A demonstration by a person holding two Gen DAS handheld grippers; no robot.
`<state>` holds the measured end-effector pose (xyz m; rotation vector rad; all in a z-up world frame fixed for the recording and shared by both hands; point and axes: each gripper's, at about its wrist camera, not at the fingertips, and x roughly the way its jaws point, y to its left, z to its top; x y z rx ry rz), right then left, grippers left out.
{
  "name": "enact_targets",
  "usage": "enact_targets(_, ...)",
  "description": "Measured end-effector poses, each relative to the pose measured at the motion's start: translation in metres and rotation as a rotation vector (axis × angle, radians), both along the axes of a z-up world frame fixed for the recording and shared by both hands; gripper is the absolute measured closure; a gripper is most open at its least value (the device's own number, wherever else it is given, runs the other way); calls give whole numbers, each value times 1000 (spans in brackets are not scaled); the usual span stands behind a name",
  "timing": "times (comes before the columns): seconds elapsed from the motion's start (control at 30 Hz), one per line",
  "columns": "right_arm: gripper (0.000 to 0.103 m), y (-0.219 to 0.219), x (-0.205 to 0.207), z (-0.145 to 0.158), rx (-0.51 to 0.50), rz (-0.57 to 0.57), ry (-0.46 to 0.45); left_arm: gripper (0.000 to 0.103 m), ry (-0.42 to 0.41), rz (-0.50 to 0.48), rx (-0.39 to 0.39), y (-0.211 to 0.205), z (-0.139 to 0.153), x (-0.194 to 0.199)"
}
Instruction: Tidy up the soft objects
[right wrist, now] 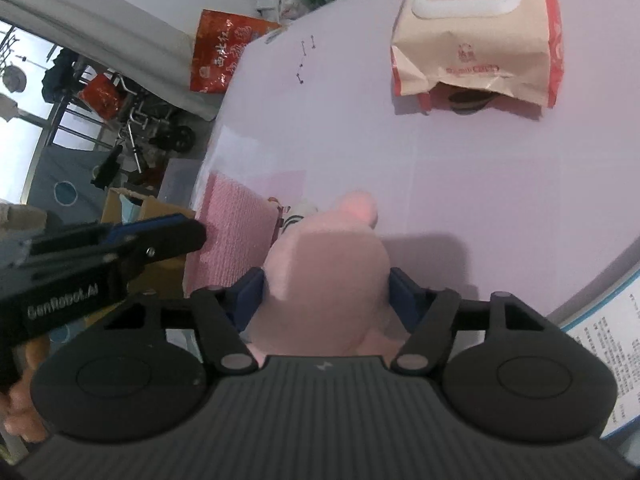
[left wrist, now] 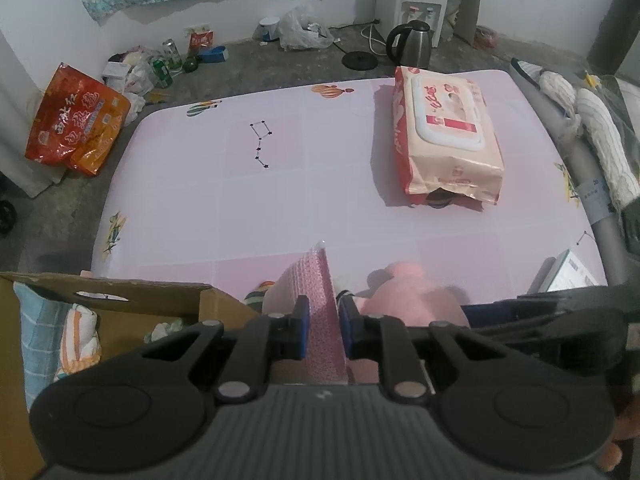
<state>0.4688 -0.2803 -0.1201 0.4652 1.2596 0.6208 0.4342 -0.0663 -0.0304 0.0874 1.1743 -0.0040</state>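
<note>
Up close in the left wrist view, the left gripper [left wrist: 323, 326] clamps a pink bubble-wrap sheet [left wrist: 316, 280] at the table's [left wrist: 200, 200] near edge. From the right wrist, the right gripper [right wrist: 326, 294] squeezes a pink plush toy [right wrist: 324, 264]; "GenRobot.AI" marks the neighbouring gripper.

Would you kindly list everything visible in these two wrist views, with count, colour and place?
bubble wrap sheet: one, pink, near table edge, standing between the left pads
plush toy: one, pink, near edge, between the right pads
wet wipes pack: one, cream and red, far right of table
table: one, pale pink patterned top
cardboard box: one, brown, left of table, holding folded cloths
snack bag: one, red-orange, on floor at left
kettle: one, steel and black, on floor beyond table
water dispenser: one, white, by far wall
left gripper: black with blue pads, shut on the sheet
right gripper: black with blue pads, closing on the toy
</note>
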Motion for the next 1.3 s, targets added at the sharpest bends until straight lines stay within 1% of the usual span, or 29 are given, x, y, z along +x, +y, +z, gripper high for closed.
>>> enact_targets(0.07, 40, -4, -4, 4, -18, -26, -22, 80, 6, -3, -2, -2, -2, 1)
enact_targets(0.1, 40, -6, -5, 8, -42, -44, -49, 80, 12, -4, -2, -3, -4, 2)
enact_targets(0.2, 40, -19, -10, 24, -136, -103, -142, 73, 38, -20, -10, -11, -11, 7)
enact_targets(0.27, 40, -30, -12, 30, -172, -139, -172, 56, 64, -39, -11, -19, -17, 10)
enact_targets(0.3, 40, -36, -13, 31, -185, -156, -179, 51, 70, -44, -7, -23, -19, 11)
enact_targets(0.33, 40, -40, -13, 31, -195, -167, -182, 43, 77, -56, 1, -28, -22, 12)
enact_targets(0.37, 39, -44, -14, 31, -206, -177, -182, 37, 83, -73, 11, -33, -24, 14)
enact_targets(0.4, 39, -48, -14, 29, -210, -186, -177, 34, 90, -88, 23, -39, -27, 15)
enact_targets(0.47, 39, -56, -14, 23, -185, -203, -161, 23, 105, -105, 55, -48, -33, 18)
enact_targets(0.6, 38, -66, -13, 17, -149, -235, -146, 21, 165, -119, 107, -58, -51, 24)
enact_targets(0.7, 38, -76, -11, 12, -124, -265, -139, 19, 189, -108, 106, -57, -58, 26)
enact_targets(0.73, 38, -80, -11, 11, -121, -272, -139, 17, 198, -107, 105, -57, -60, 27)
enact_targets(0.87, 37, -91, -9, 9, -116, -305, -141, 13, 241, -122, 106, -59, -71, 28)
enact_targets(1.0, 37, -95, -9, 6, -99, -317, -138, 8, 274, -138, 144, -67, -86, 31)
enact_targets(1.1, 36, -95, -9, 5, -102, -312, -145, 6, 268, -156, 189, -73, -93, 30)
enact_targets(1.13, 35, -94, -9, 5, -103, -310, -146, 7, 266, -163, 202, -75, -94, 30)
enact_targets(1.2, 33, -94, -8, 5, -104, -307, -143, 13, 249, -168, 219, -77, -92, 28)
enact_targets(1.27, 31, -94, -5, 5, -103, -298, -136, 28, 227, -174, 241, -76, -88, 26)
enact_targets(1.3, 30, -94, -4, 5, -102, -299, -130, 29, 222, -175, 233, -74, -85, 26)
